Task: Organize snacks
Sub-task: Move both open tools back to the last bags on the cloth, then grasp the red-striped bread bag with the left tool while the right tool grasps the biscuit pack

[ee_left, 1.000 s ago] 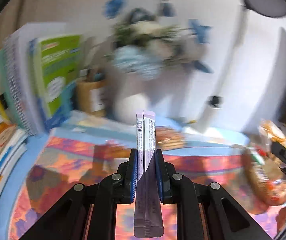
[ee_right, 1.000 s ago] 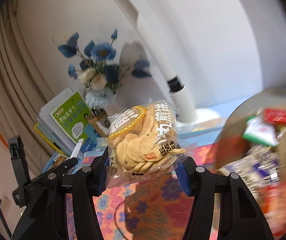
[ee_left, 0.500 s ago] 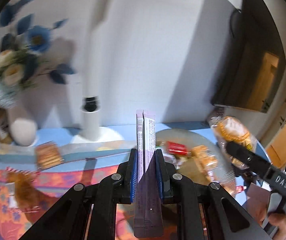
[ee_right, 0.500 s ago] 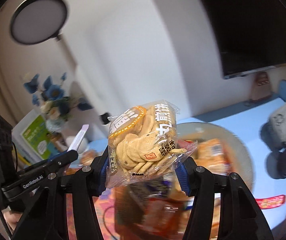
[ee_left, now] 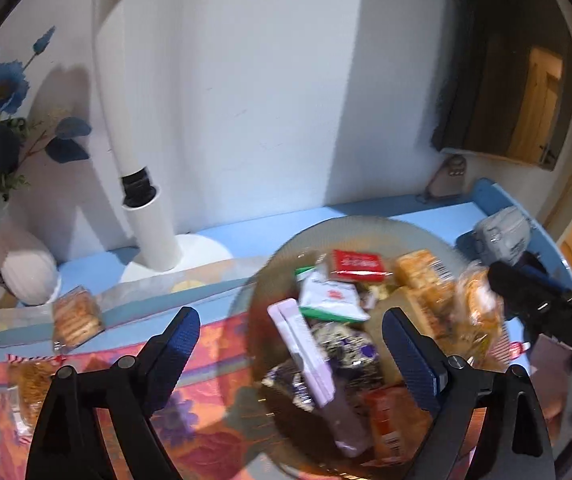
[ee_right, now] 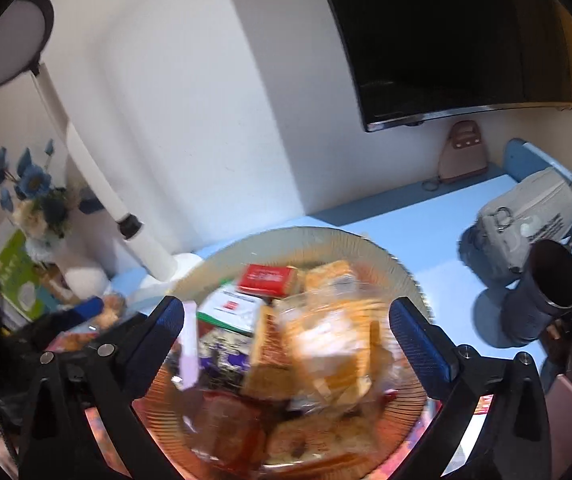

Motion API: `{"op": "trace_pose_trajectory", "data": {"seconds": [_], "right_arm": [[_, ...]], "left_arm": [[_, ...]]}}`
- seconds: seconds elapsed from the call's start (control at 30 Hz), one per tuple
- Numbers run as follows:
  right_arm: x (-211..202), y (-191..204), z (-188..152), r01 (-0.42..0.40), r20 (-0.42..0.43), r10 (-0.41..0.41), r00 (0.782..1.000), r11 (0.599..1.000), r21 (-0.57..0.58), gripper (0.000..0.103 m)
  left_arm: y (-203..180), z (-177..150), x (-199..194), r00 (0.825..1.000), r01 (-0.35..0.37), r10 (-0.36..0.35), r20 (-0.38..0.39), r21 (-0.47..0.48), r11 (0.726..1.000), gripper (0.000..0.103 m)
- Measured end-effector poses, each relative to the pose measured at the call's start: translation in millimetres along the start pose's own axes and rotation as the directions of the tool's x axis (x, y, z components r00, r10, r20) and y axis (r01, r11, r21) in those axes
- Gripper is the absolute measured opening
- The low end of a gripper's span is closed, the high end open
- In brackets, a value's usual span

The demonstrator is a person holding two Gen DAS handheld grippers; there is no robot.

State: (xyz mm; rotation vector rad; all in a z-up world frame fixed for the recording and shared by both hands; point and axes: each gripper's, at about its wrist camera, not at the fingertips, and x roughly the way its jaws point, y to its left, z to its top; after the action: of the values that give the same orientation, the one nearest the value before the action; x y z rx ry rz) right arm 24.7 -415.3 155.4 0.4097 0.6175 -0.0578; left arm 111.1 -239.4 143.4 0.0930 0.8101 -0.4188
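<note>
A wide glass bowl (ee_left: 366,222) holds several wrapped snacks. My left gripper (ee_left: 292,340) hangs over its left side with its jaws opening. The purple stick packet (ee_left: 306,360) has left the pads and lies slanted on the snacks between them. My right gripper (ee_right: 294,332) is above the same bowl (ee_right: 326,232), its jaws opening too. The clear bag of round crackers (ee_right: 334,344) shows blurred between the fingers, free of both pads, over the pile. The right gripper (ee_left: 546,308) also appears at the right of the left wrist view.
A white lamp post (ee_left: 149,232) and a white vase of blue flowers (ee_left: 25,268) stand at the back left. A small cracker packet (ee_left: 75,316) lies on the patterned cloth. A grey pouch (ee_right: 526,224) and a dark cup (ee_right: 542,296) sit right of the bowl.
Both grippers swung right to above the bowl. The left one opened and let go of the purple stick packet. The right one opened and released the cracker bag.
</note>
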Motion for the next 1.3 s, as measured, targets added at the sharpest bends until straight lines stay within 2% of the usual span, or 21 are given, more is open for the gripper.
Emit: {"op": "trace_pose_trajectory", "data": {"seconds": [0.23,0.5,0.67,0.73,0.83,0.93,1.1,1.2,1.3], "right_arm": [[11.5,43.0,0.5,-0.071,0.018,0.071,0.997,0.997,-0.014,0.103],[36.1,123.2,-8.6,-0.169,-0.015,0.168,0.986,0.983,-0.075,0.103],[56.7,167.8,-16.9,-0.301,-0.056,0.3,0.952,0.953,-0.019,0.103],[67.4,184.8,-21.1,-0.32,-0.061,0.319,0.946,0.947,-0.01,0.103],[94.0,210.0,-27.7,-0.326,-0.109,0.324,0.94,0.946,0.005,0.103],[118.6,229.9,-35.1,-0.302,-0.125,0.3,0.946,0.953,0.005,0.103],[163.3,270.3,-52.2,-0.212,-0.143,0.188,0.972,0.962,-0.173,0.103],[182.8,287.3,-58.8,-0.196,-0.146,0.163,0.976,0.949,-0.248,0.103],[212.9,302.8,-63.4,-0.196,-0.197,0.135,0.971,0.923,-0.33,0.103]], "left_arm": [[49.5,-9.8,-16.7,1.0,0.018,-0.018,0.011,-0.066,0.998,0.091],[126.6,-21.9,-42.4,0.994,-0.1,0.104,0.025,-0.11,0.989,0.091],[184.5,-31.3,-61.6,0.982,-0.186,0.188,-0.003,-0.14,0.972,0.091],[209.9,-37.9,-68.0,0.972,-0.234,0.233,-0.022,-0.16,0.959,0.094],[242.0,-53.5,-71.1,0.966,-0.259,0.256,-0.04,-0.207,0.944,0.095],[262.3,-72.4,-64.1,0.964,-0.266,0.258,-0.065,-0.242,0.933,0.095],[279.3,-98.6,-41.2,0.964,-0.264,0.244,-0.107,-0.275,0.924,0.095],[282.8,-107.4,-29.4,0.965,-0.262,0.238,-0.114,-0.305,0.916,0.095],[283.4,-112.2,-19.1,0.972,-0.234,0.208,-0.113,-0.332,0.914,0.095]]}}
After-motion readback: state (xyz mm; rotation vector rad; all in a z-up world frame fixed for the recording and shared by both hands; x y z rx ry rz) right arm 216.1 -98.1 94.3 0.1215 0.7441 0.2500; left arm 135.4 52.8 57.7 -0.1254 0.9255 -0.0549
